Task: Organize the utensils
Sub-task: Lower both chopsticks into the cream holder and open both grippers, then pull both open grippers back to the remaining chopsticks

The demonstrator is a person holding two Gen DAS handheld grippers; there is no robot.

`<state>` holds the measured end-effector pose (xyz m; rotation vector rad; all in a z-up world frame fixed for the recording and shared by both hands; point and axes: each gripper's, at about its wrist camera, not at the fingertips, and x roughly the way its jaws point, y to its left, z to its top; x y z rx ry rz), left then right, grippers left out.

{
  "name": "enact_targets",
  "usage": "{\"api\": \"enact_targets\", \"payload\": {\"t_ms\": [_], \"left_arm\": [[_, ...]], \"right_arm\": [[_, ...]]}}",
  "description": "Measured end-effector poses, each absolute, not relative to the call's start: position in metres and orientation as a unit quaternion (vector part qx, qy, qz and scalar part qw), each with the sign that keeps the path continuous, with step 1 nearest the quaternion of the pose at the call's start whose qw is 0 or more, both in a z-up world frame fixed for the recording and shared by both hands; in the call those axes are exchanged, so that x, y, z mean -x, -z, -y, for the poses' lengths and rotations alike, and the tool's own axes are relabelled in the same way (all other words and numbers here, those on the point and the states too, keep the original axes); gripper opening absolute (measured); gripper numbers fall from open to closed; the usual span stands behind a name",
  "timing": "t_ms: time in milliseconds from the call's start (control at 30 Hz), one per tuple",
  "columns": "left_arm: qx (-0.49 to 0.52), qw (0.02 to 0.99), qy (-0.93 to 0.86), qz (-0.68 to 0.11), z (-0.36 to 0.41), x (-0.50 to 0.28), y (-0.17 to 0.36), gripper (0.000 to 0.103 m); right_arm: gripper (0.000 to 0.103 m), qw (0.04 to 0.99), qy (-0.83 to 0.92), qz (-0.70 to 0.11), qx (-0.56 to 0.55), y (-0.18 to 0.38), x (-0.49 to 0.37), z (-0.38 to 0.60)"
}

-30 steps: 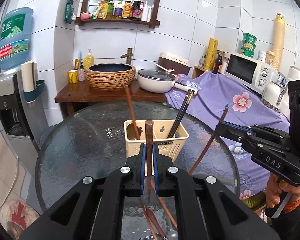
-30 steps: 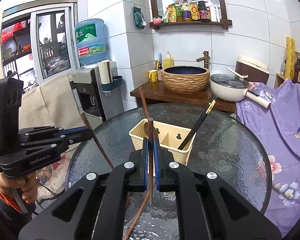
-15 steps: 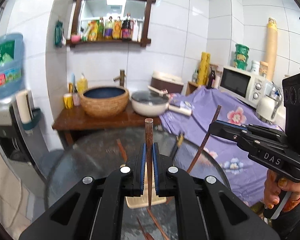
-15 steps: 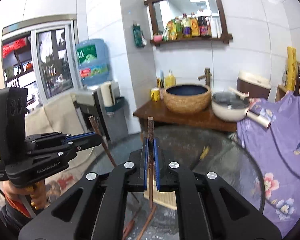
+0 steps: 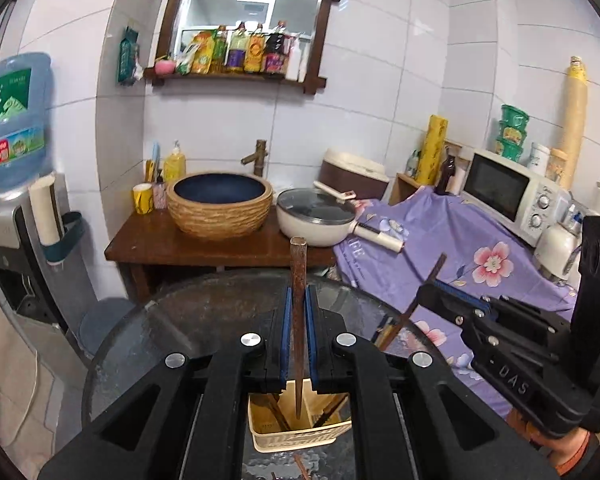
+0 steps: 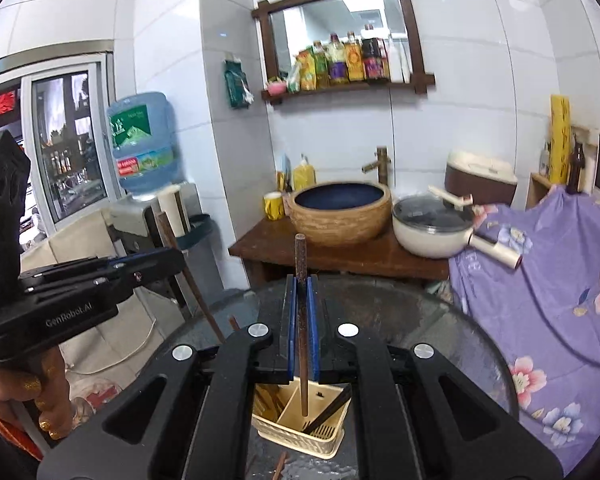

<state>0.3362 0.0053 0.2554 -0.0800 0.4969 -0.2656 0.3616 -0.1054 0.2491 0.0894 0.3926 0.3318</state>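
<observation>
- Left wrist camera: mounted behind the left gripper [image 5: 298,300], looking forward and slightly down over the round glass table [image 5: 203,320].
- Right wrist camera: same mounting on the right gripper [image 6: 302,288], beside it.
- Shared: table, cream basket [image 5: 300,436], basin [image 5: 219,208], wall shelf [image 5: 235,76].

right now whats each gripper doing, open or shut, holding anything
Left gripper: shut on a brown chopstick, held upright.
Right gripper: shut on another brown chopstick, also upright.
</observation>
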Motion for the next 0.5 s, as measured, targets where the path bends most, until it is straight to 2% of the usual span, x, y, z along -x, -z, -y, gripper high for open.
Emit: {"api": "enact_targets", "payload": {"t_ms": [200,500], "left_arm": [[0.047,0.948,0.120,-0.290,-0.004,-0.357,-0.198,0.007],[0.056,0.934,0.109,-0.336,-0.004,-0.375,-0.145,0.007]], "right_arm": [[0.006,0.957,-0.157,-0.236,-0.055,-0.193,-0.384,0.103],[0.006,0.957,-0.140,-0.246,-0.053,-0.159,-0.392,0.106]]}}
